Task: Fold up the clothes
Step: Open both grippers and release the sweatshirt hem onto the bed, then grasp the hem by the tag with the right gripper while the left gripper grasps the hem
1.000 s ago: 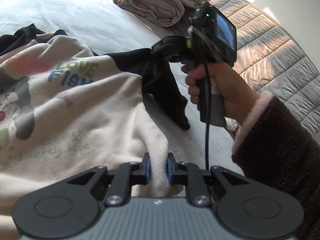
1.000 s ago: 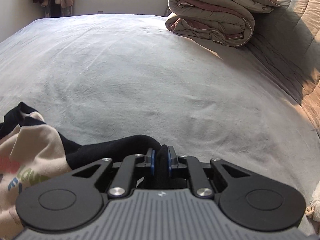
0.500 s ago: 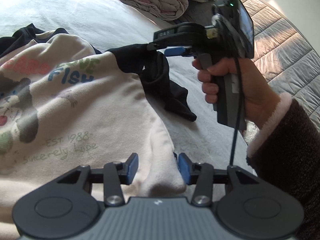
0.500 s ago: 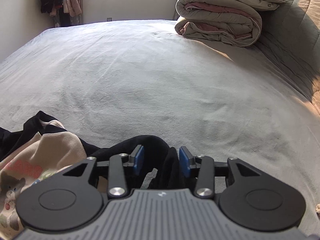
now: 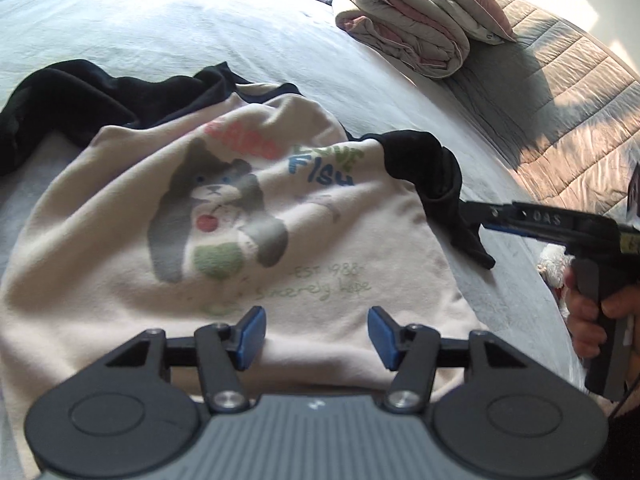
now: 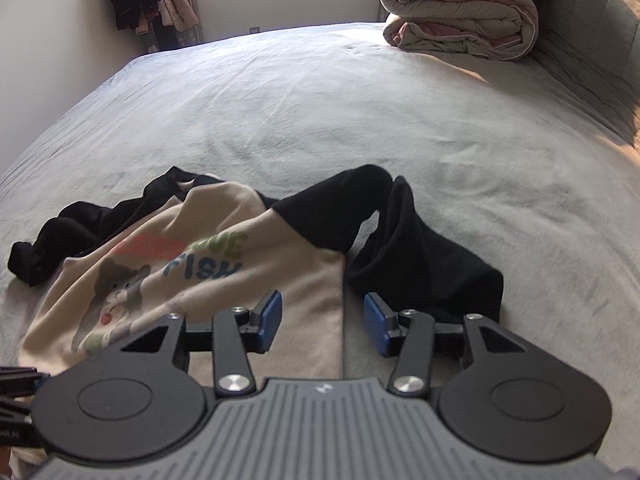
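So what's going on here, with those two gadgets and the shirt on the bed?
A person is folding clothes with a hand-held gripper in each hand. A cream sweatshirt with a cat print and black sleeves lies face up on the grey bed. Both the left hand-held gripper and the right hand-held gripper are opening, with nothing pinched between their pads. The right sleeve lies crumpled beside the body, not yet folded in.

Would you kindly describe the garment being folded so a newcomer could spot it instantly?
On the wide grey bed, away from the rolled duvet, lies a cream sweatshirt. Only it has black sleeves and a cartoon cat print.
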`<state>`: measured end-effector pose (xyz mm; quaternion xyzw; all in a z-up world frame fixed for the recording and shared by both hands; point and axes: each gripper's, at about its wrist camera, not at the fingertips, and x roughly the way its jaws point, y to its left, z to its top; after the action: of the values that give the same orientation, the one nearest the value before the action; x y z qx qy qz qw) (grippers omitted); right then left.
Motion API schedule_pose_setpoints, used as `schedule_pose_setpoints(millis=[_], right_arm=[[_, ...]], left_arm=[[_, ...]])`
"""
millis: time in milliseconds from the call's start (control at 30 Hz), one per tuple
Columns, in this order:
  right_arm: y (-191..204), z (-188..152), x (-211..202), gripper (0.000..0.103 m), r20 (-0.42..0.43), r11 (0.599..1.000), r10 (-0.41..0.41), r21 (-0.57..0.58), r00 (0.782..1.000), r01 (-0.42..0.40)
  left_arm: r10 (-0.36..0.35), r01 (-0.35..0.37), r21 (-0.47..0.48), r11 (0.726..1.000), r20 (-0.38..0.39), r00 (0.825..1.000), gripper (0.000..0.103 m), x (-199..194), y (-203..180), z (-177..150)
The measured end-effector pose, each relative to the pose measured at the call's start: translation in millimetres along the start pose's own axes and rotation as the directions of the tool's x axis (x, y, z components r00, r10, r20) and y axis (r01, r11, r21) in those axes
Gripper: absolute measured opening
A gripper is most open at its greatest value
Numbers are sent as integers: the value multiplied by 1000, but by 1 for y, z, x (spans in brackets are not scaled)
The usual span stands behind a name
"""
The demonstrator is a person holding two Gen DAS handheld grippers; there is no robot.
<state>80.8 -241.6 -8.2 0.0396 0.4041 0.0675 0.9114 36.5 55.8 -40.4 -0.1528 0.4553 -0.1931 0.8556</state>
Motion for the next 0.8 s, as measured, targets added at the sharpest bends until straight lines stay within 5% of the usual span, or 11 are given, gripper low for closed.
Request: schedule_pose_setpoints(millis=[533,800], right_arm=[[-12,-70,-48,54,-36,999,20,29,999,-19],[-16,-95,-54,54,-45,995,98,12,994,-98]], left_arm=[[178,-174,-51,983,84,980,56,-83,67,-41],[134,-129,-110,986,35,990,46,-101,110,-68]])
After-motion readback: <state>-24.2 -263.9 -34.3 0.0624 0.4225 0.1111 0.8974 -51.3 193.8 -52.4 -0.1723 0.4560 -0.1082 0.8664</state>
